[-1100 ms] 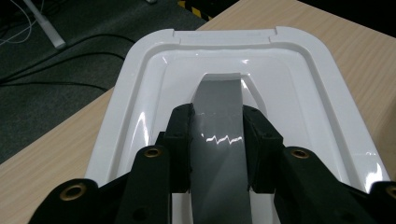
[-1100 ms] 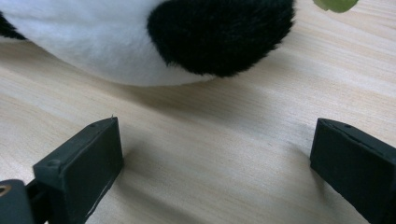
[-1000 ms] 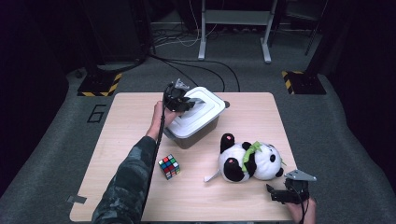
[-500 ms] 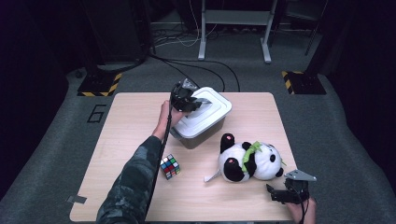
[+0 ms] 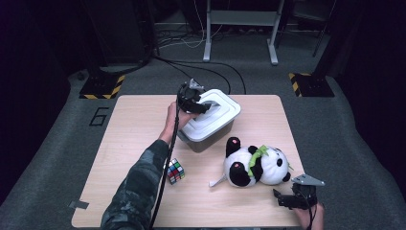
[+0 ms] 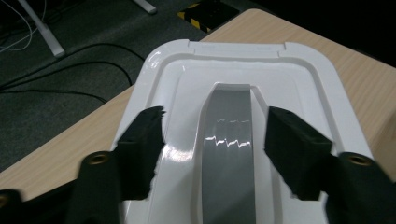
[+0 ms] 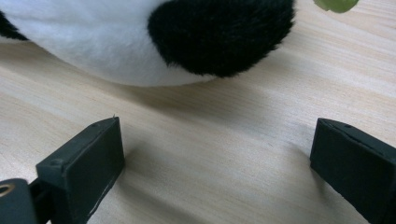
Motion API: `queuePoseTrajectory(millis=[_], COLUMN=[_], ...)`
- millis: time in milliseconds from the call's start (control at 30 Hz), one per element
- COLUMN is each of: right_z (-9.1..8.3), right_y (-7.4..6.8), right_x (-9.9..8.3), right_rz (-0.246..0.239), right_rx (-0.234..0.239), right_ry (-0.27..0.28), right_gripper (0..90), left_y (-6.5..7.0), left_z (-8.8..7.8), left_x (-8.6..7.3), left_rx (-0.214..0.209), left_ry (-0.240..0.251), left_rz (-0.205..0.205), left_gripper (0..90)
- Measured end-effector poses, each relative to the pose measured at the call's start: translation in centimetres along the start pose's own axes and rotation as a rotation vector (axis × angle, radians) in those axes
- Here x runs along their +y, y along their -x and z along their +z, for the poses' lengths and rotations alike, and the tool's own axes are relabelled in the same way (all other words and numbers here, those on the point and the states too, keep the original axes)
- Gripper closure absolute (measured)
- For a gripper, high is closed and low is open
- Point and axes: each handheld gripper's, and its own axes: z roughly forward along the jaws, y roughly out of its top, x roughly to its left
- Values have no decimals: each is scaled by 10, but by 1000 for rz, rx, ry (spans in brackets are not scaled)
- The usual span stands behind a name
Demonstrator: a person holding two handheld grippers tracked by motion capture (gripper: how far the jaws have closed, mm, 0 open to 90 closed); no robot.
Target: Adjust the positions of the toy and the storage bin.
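Two grippers: one in each hand, both over the wooden desk [image 5: 124, 139].
Left gripper [image 5: 198, 102]: it sat above the white lid [image 5: 210, 115] of the grey box [image 5: 210, 139]. Its jaws had just been opening. They stood apart, one on each side of the grey handle [image 6: 229, 140] in the middle of the lid, and they did not press on it.
Lid: it lay flat on the box, right under the left gripper and reaching out in front of it.
Left hand [image 5: 174, 117]: it held the left gripper from behind, with a dark patterned sleeve [image 5: 139, 187] running back to the near edge of the desk.
Right gripper [image 5: 289, 199]: it rested low by the near edge of the desk, jaws wide apart, with bare wood between them.
Toy panda [image 5: 256, 165]: it lay on its side just in front of the right gripper, near but not touching. Its black foot [image 7: 219, 32] was straight ahead of the jaws.
Colour cube [image 5: 175, 171]: it sat on the desk beside the sleeve, well behind the left gripper.
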Motion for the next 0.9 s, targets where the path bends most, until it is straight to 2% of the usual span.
queuePoseTrajectory(millis=[100,133,167,267,300,433,600,633,700,900], right_z=[0,0,0,0,0,0,0,0,0,0], right_y=[0,0,0,0,0,0,0,0,0,0], right_x=[0,0,0,0,0,0,0,0,0,0], right_rz=[0,0,-3,-3,-3,-3,0,0,2,2], right_rx=[0,0,-1,-2,-3,-3,-4,-4,-5,-6], right_ry=[0,0,2,1,1,1,1,1,1,1], right_gripper=[21,21,21,21,21,21,22,22,22,22], left_y=[-2,-5,-8,-11,-11,-8,-6,-6,-6,-1], left_z=[-7,-13,-19,-30,-34,-53,-80,-80,-94,-114], left_x=[0,-1,-3,-7,-9,-19,-41,-41,-53,-78], left_rx=[-10,-28,-36,-43,-37,-35,-21,-21,-18,1], left_ry=[-2,-7,-7,0,0,7,29,29,43,50], left_rz=[-12,-26,-44,-55,-57,-38,-28,-28,-27,-22], left_gripper=[209,209,145,133,92,23,0,0,0,0])
